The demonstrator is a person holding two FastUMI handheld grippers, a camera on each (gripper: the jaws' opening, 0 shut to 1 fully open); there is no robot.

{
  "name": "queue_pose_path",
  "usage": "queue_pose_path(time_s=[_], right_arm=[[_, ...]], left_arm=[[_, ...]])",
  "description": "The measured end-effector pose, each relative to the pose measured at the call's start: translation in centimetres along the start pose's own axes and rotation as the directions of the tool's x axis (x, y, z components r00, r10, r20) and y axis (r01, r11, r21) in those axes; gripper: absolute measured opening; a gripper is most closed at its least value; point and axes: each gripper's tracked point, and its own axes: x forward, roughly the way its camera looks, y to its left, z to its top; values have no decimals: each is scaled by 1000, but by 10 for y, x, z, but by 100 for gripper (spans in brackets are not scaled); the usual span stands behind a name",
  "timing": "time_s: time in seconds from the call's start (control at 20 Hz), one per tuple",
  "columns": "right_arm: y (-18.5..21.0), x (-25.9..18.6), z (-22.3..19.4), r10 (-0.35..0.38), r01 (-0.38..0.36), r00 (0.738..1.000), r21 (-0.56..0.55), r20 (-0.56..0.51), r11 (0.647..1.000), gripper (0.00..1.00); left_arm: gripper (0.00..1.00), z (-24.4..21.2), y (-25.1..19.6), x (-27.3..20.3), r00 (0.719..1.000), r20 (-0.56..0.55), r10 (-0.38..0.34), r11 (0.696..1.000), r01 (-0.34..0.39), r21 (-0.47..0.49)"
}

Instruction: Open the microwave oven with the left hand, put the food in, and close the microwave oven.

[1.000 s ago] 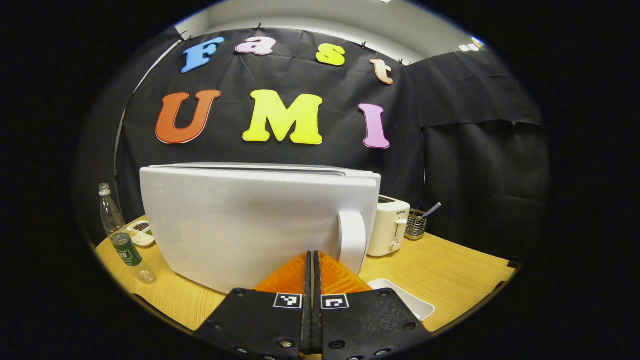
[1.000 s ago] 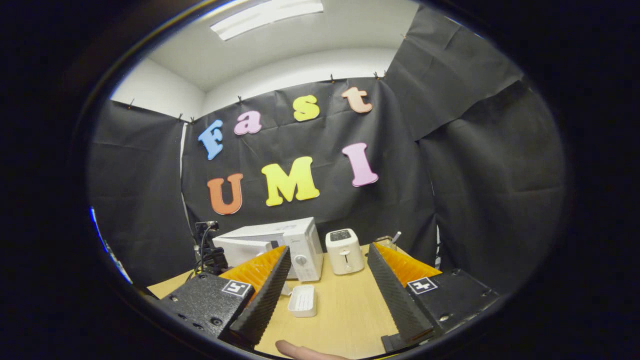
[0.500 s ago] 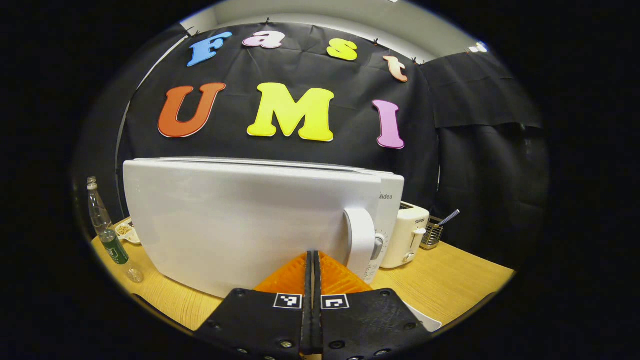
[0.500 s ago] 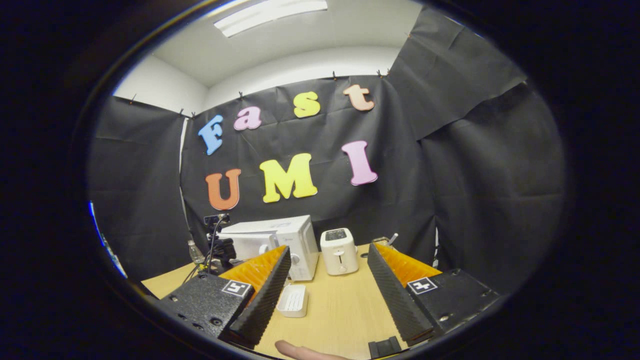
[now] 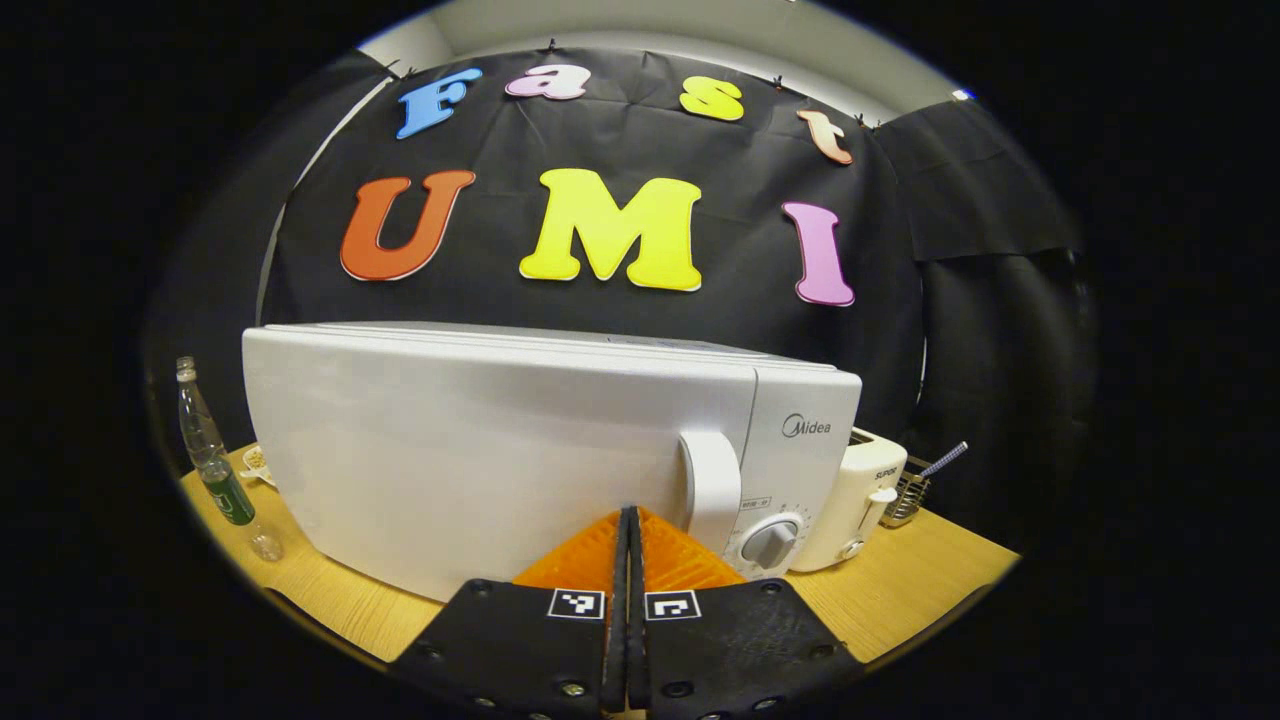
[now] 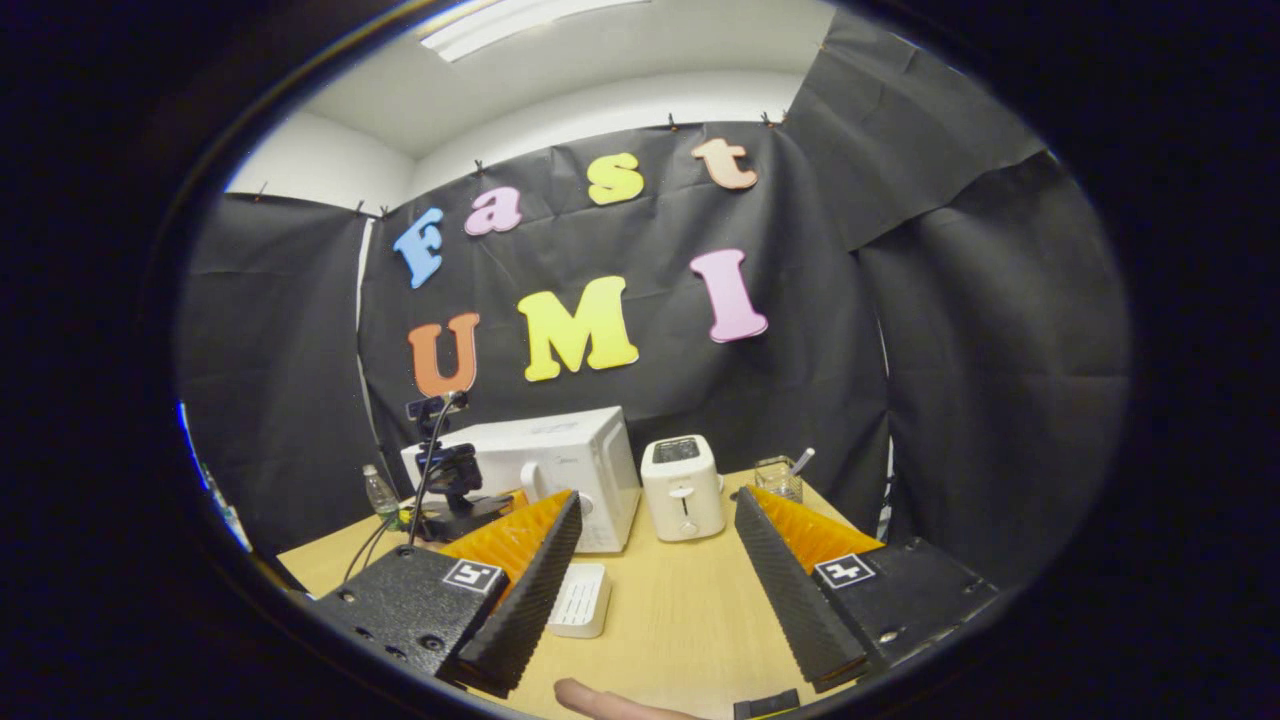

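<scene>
Swinging shut over the last second, the microwave oven's door [image 5: 480, 450] now lies flush with the control panel [image 5: 800, 470], where a second ago it stood angled out and hid that panel. In the left gripper view the left gripper [image 5: 627, 535] has its two fingers pressed together on nothing, their tips at or just short of the door, beside the handle [image 5: 710, 490]; closed fingers make a blunt pusher, which suits shoving a door home. Left of the oven stand a bottle [image 5: 205, 450] and a small dish [image 5: 258, 462]; right of it sit a toaster [image 5: 855, 500] and a wire holder [image 5: 905, 500], all on the wooden table [image 5: 900, 570]. In the right gripper view the right gripper [image 6: 655, 580] hangs wide open and empty, well back from the oven [image 6: 560, 470], probably just kept clear. A white tray [image 6: 580, 600] lies on the table in front of the oven, nearer than before. Whether food is in the oven cannot be told.
</scene>
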Motion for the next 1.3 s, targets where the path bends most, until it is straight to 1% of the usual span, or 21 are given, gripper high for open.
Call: queue_pose_path(time_s=[0.05,0.2,0.4,0.5,0.6,0.65,0.7,0.75,0.8,0.85,0.95,1.0,1.15,1.2,1.3], right_arm=[[-1,3,-3,-2,2,1000,6,-12,1000,98],[-1,0,-7,-4,4,999,18,-32,1000,98],[0,-13,2,-30,30,1000,-5,-3,1000,98],[-3,-16,4,-61,61,998,1,7,998,98],[5,-21,0,-54,54,999,5,-8,999,98],[9,-25,-3,-47,47,999,10,-19,999,98],[10,-27,-3,-46,47,999,15,-25,999,98],[10,-30,-3,-53,54,998,14,-29,998,98],[7,-33,-2,-68,69,997,9,-28,998,98],[5,-36,-1,-83,83,996,-1,-27,997,98],[-4,-42,3,-130,129,991,-25,-26,991,99],[-8,-46,6,-153,152,988,-30,-23,988,99],[-8,-60,19,-176,176,984,-14,-7,984,98],[-7,-64,22,-176,176,984,-11,-2,984,98],[-3,-70,28,-175,175,985,-23,11,984,98]], left_arm=[[0,0,0,0,1000,0,10,1000,-10,-7],[0,-2,-1,0,1000,-12,-2,1000,2,-25],[0,-1,0,-1,1000,-25,-19,999,18,-36],[1,-3,0,-1,999,-36,-35,999,33,-38],[0,-10,11,-8,996,-95,4,1000,-6,-16],[1,-13,14,-19,993,-119,7,1000,-10,-21],[0,-14,7,-32,989,-148,-26,999,19,-43],[0,-11,3,-50,985,-165,-43,998,36,-42],[0,-3,9,-69,987,-160,-26,1000,23,-20],[0,7,10,-88,989,-144,-31,1000,30,-8],[0,24,9,-129,992,-124,-38,999,36,-14],[0,32,11,-150,993,-117,-30,999,28,-17],[0,65,17,-208,998,-59,-30,999,28,-22],[0,69,20,-226,998,-57,-26,999,25,-22],[0,80,26,-259,999,-43,-14,1000,15,27]])
